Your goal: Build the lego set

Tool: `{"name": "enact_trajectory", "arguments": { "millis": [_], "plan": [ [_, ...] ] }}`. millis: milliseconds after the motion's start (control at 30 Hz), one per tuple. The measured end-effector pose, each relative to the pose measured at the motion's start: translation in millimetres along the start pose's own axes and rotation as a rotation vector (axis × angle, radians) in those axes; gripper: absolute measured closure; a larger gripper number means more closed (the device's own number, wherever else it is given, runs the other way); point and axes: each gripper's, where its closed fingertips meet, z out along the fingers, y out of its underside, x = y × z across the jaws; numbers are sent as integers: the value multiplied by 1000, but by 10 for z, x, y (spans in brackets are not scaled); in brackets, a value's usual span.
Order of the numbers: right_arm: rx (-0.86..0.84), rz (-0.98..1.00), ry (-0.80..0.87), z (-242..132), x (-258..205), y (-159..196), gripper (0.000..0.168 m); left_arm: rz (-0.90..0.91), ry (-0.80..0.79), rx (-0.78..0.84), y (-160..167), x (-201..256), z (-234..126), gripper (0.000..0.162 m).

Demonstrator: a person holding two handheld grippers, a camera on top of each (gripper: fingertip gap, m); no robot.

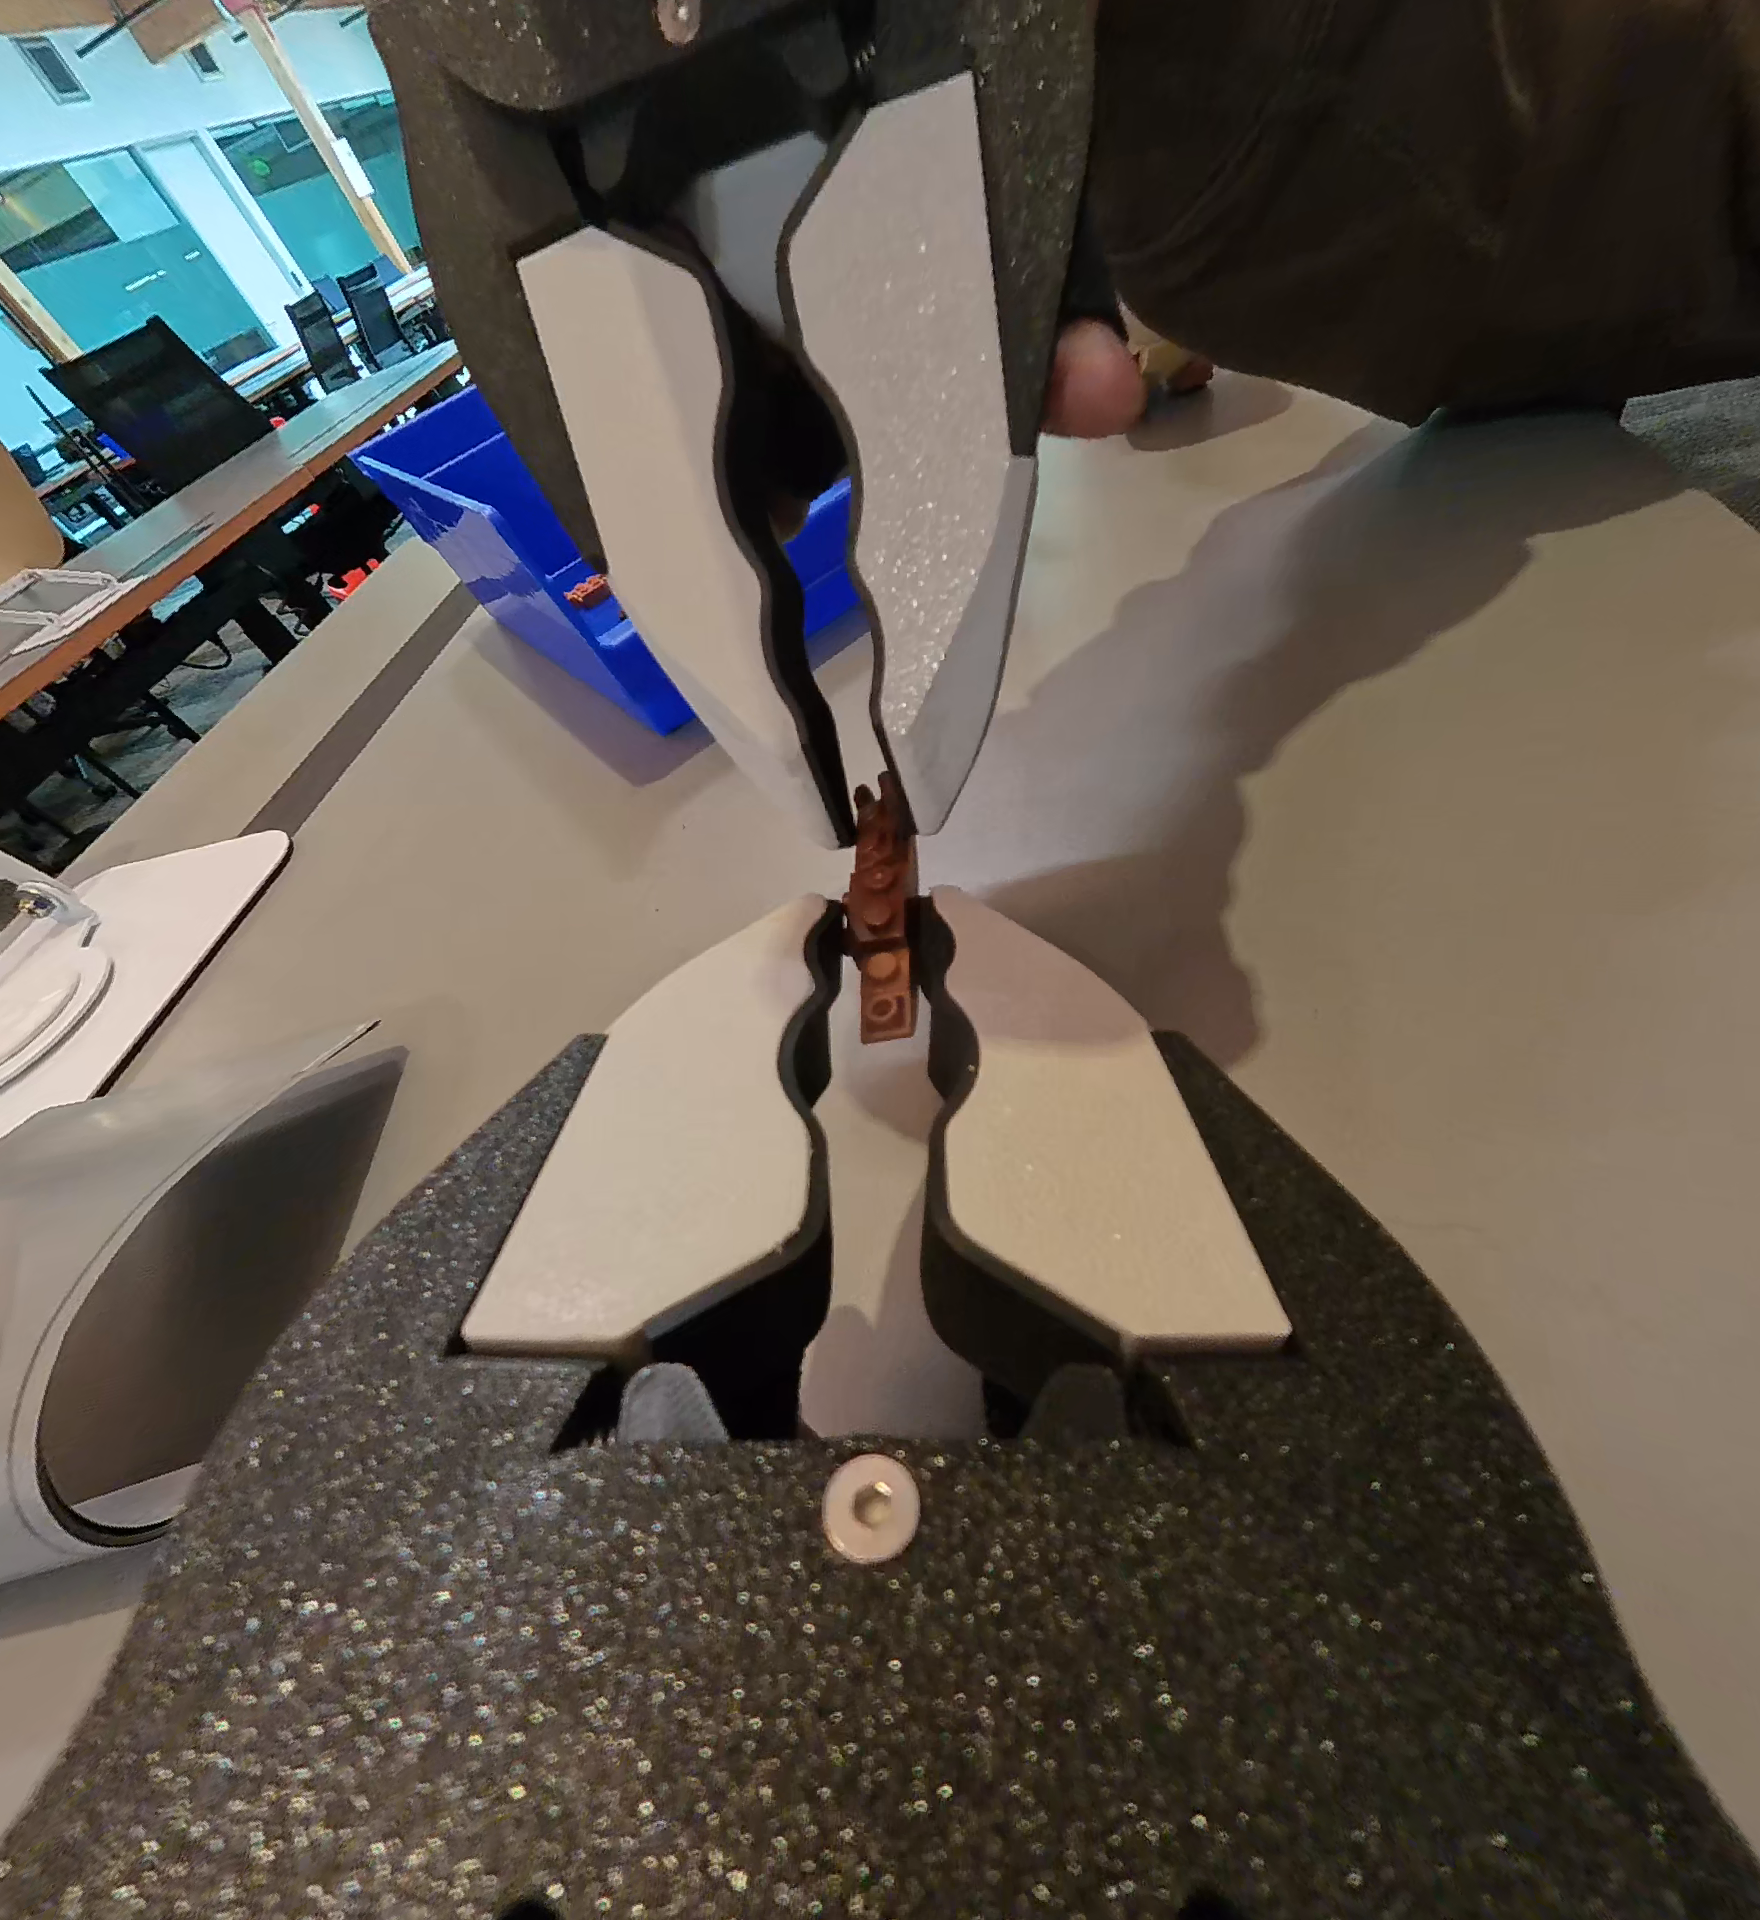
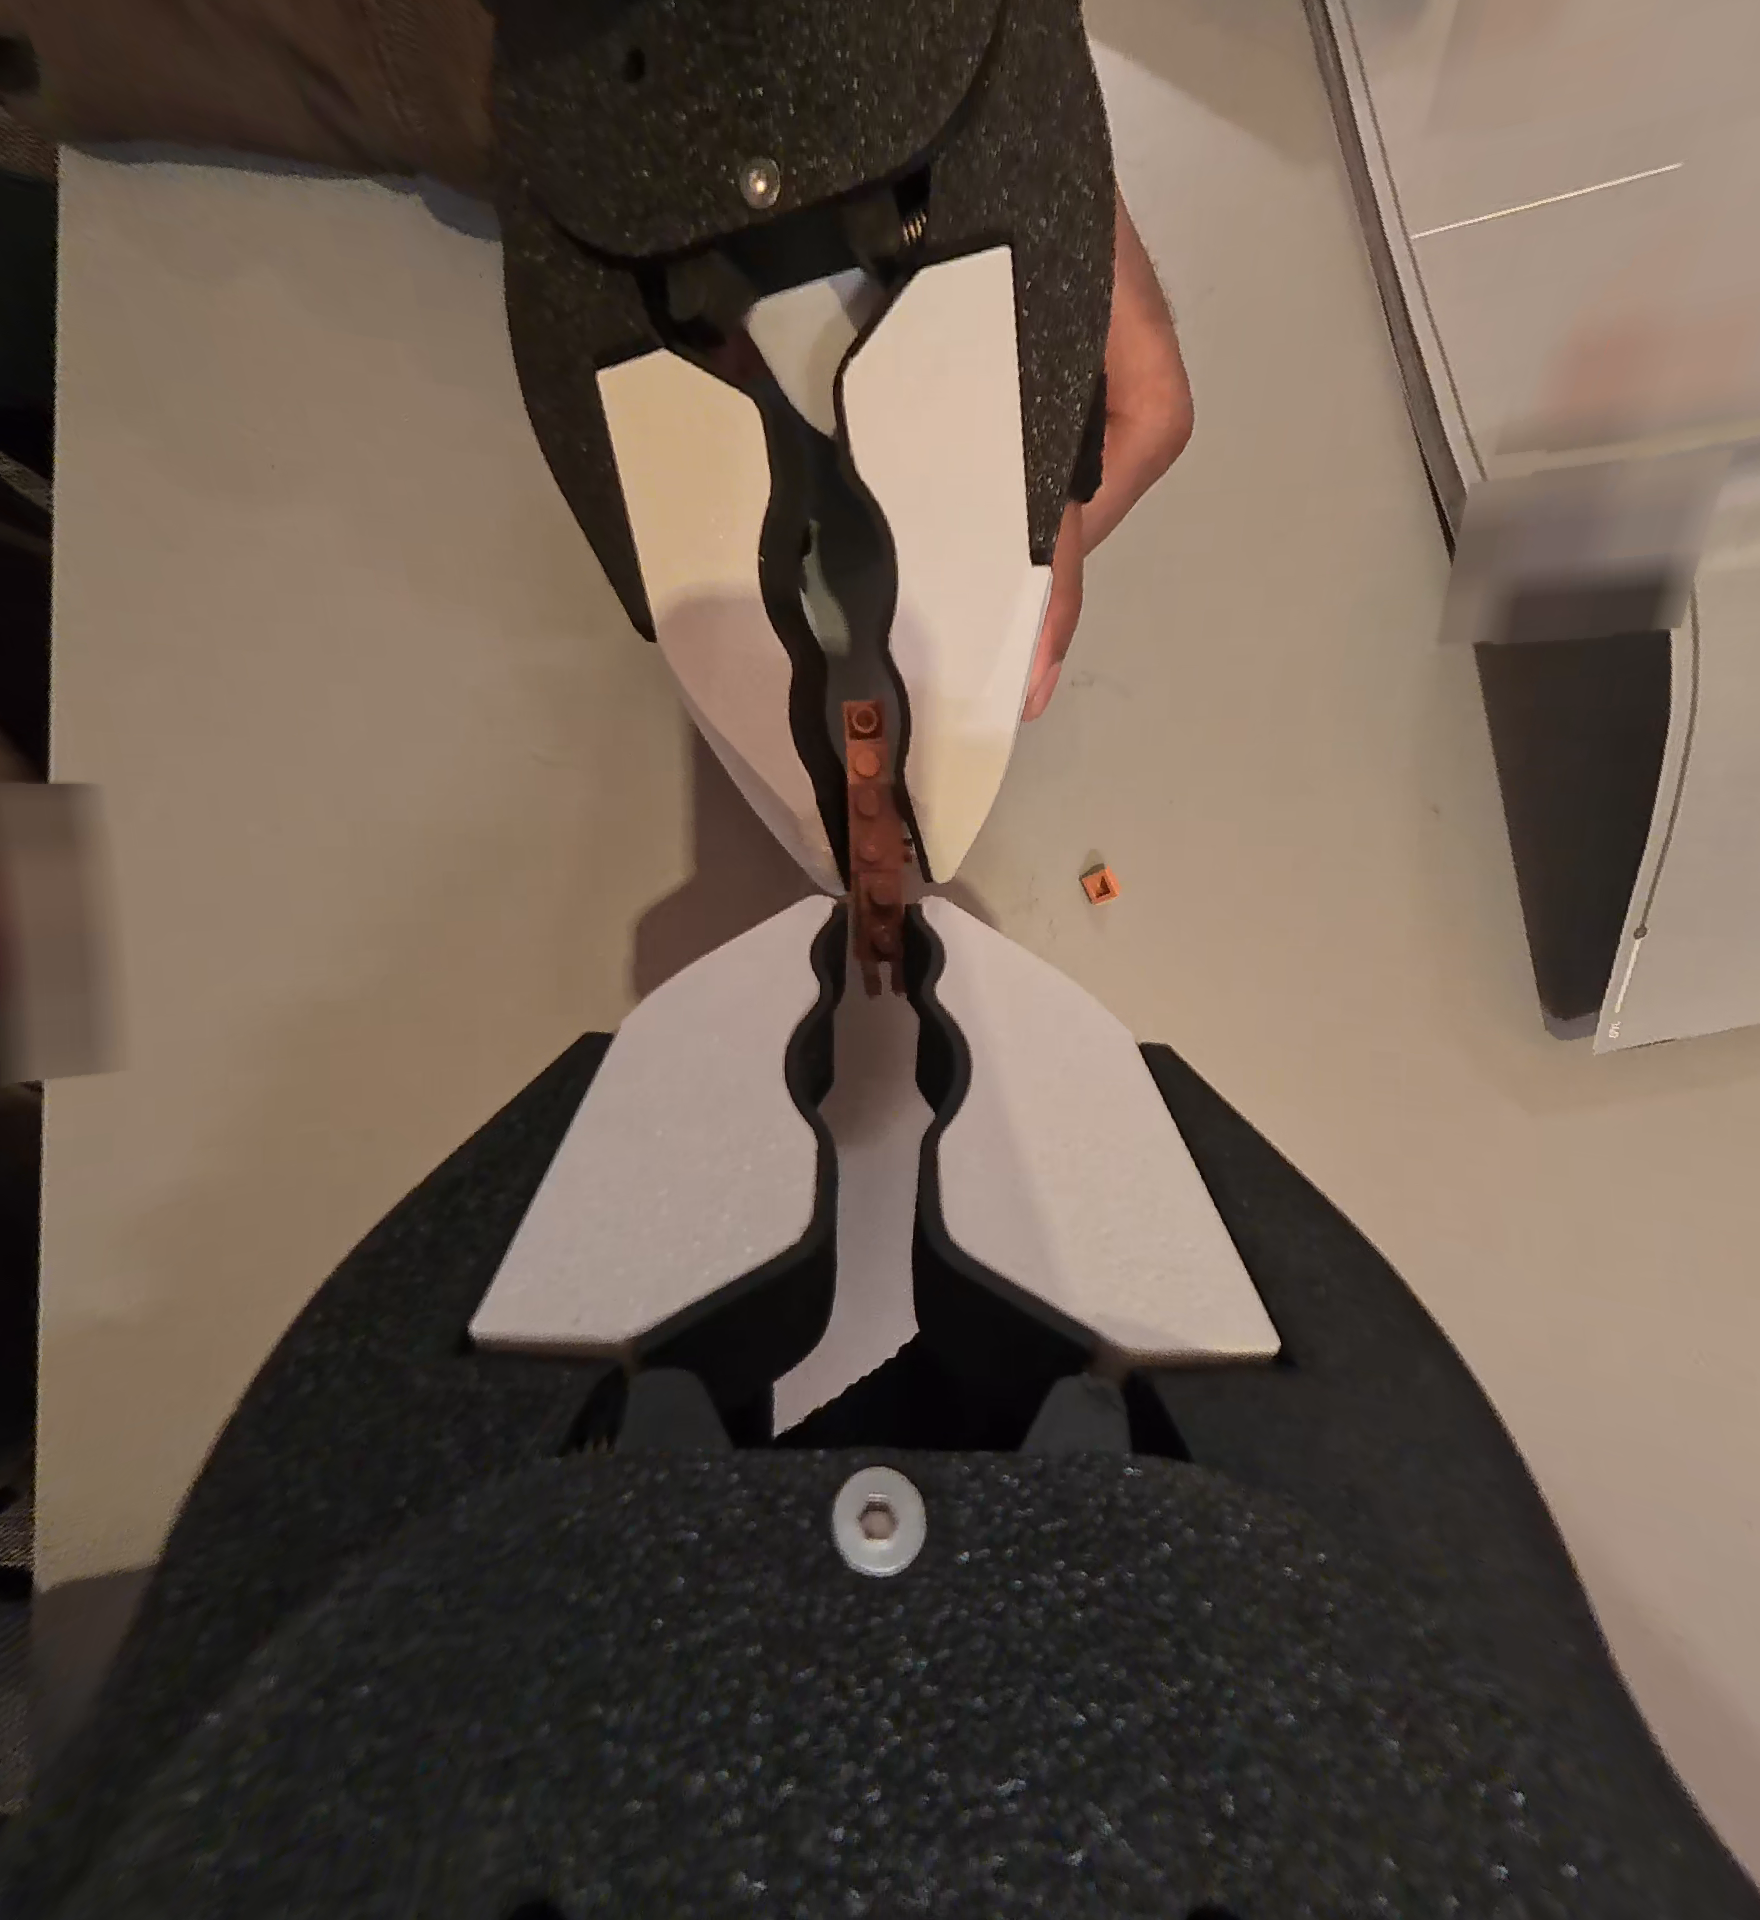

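Observation:
A narrow brown lego strip (image 1: 884,935) with studs is held in the air above the grey table, with both grippers meeting tip to tip on it. My left gripper (image 1: 881,909) is shut on its lighter brown end. My right gripper (image 1: 881,826) comes from the far side, shut on the darker end. In the right wrist view the strip (image 2: 871,831) runs from my right gripper (image 2: 876,920) into the left gripper (image 2: 881,873). I cannot tell whether it is one piece or two joined. A small orange lego piece (image 2: 1101,884) lies loose on the table.
A blue bin (image 1: 543,582) holding small brown pieces stands on the table (image 1: 1375,935) behind the grippers. A white board with a clear stand (image 1: 159,914) and a grey curved device (image 1: 180,1247) are at the left; the device also shows in the right wrist view (image 2: 1634,831). A person's hand (image 2: 1136,416) holds the left gripper. My two grippers' fingertips are within a few centimetres of each other.

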Motion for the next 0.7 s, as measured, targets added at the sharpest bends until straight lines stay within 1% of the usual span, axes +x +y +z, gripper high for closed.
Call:
{"name": "enact_trajectory", "arguments": {
  "millis": [267,433,533,600,700],
  "plan": [
    [9,-9,3,-4,-12,-19,156,-3,0,5,-7,-2,-3,148],
    [31,-43,45,-51,21,-49,146,-6,-5,12,-17,-13,-9,148],
    [96,-138,144,-143,49,-67,138,-13,-13,19,-31,-36,-25,148],
    [162,-231,265,-215,54,-72,133,-24,-18,28,-47,-53,-40,148],
    [198,-324,432,-266,79,-109,126,-37,-27,28,-41,-85,-51,148]
  ]
}}
